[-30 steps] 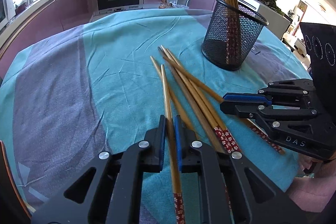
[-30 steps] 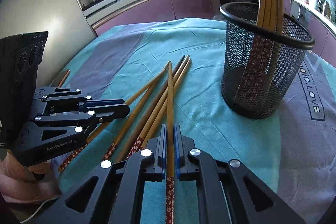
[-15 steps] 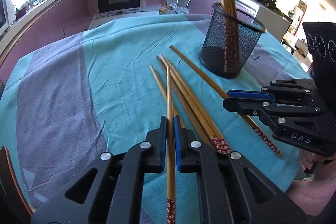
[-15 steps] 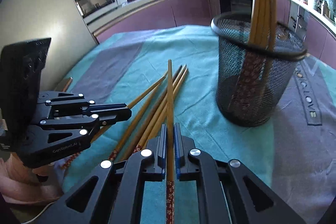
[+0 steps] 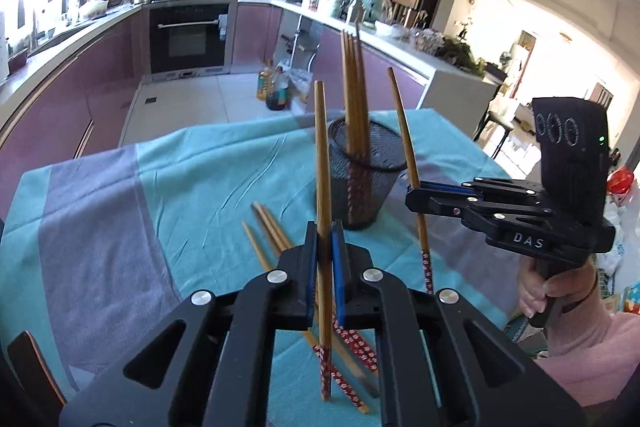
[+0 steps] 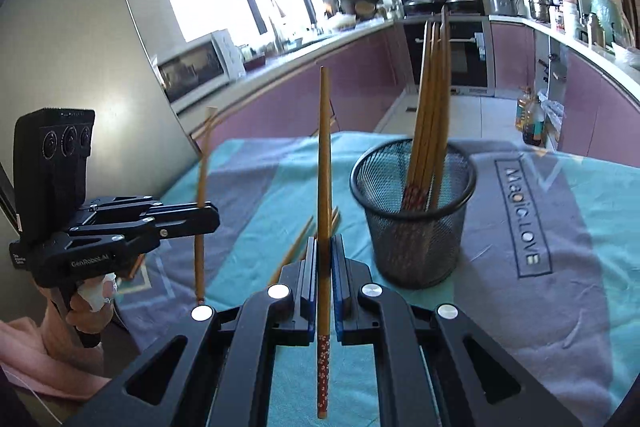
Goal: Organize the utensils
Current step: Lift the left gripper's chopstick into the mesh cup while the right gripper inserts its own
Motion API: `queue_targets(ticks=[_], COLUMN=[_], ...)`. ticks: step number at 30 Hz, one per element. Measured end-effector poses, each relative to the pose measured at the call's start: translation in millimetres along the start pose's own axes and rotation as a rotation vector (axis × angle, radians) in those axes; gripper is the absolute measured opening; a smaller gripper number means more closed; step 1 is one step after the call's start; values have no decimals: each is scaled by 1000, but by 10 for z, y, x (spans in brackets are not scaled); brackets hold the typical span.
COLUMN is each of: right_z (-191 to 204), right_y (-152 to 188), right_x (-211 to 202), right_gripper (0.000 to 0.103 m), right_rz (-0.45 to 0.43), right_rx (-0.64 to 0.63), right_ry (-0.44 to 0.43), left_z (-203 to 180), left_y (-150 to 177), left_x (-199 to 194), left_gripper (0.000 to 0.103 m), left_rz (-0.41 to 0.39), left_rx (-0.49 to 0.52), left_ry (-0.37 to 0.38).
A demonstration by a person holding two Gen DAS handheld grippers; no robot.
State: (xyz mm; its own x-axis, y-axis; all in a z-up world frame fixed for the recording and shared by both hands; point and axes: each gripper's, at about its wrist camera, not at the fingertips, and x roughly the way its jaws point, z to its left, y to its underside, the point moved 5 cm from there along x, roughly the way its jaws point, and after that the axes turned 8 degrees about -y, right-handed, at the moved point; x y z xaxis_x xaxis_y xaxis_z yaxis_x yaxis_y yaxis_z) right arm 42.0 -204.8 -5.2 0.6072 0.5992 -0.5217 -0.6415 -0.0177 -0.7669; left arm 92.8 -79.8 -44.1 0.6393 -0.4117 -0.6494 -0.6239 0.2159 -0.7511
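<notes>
1. On the left, the left gripper (image 5: 324,259) has its jaws pressed together on one chopstick (image 5: 322,211), pinched around mid-length, the plain tip pointing up and the red-patterned end hanging below, clear of the tabletop (image 5: 120,211).
2. Just beyond and under it, the loose chopsticks (image 5: 268,227) lie in a fan on the teal cloth, near the holder but not touching it as far as the view shows.
3. At centre and farther off stands the black mesh holder (image 6: 414,215), upright, with several chopsticks already standing in it, patterned ends down.
4. On the right, the right gripper (image 6: 324,267) pinches a second chopstick (image 6: 324,163) the same way: tip up, patterned end low, off the cloth.
5. Step in hand, as I judge it: both picks are done and the two chopsticks are being carried toward the holder.
6. The next move calls for bringing each patterned end over the holder's rim, one at a time so the grippers do not crowd each other, lowering it inside, then releasing it.
</notes>
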Motion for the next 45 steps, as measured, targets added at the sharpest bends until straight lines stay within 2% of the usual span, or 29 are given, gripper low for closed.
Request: queue_targets(ticks=[5, 13, 20, 30, 33, 37, 45], right_z=[-29, -159, -269, -341, -371, -436, -546], right_y=[-144, -445, -727, -1037, -1089, -1129, -990], right_x=[-171, -321, -357, -326, -286, -177, 48], right_gripper=[6, 6, 6, 6, 6, 6, 6], right_rz=[-64, -155, -218, -285, -299, -298, -241], right_rx=[-3, -13, -4, 3, 4, 11, 19], right_ry=[-1, 47, 68, 97, 112, 128, 155], left_z=[-51, -151, -280, -484, -508, -527, -581], left_y=[-188, -494, -889, -1264, -1323, -1378, -1221], left_x=[-183, -274, -425, -546, -498, -335, 85], left_gripper=[7, 7, 7, 7, 7, 7, 7], left_rz=[-60, -137, -228, -329, -335, -307, -183], left_rx=[14, 12, 8, 24, 20, 18, 51], left_ry=[16, 54, 107, 98, 82, 71, 46])
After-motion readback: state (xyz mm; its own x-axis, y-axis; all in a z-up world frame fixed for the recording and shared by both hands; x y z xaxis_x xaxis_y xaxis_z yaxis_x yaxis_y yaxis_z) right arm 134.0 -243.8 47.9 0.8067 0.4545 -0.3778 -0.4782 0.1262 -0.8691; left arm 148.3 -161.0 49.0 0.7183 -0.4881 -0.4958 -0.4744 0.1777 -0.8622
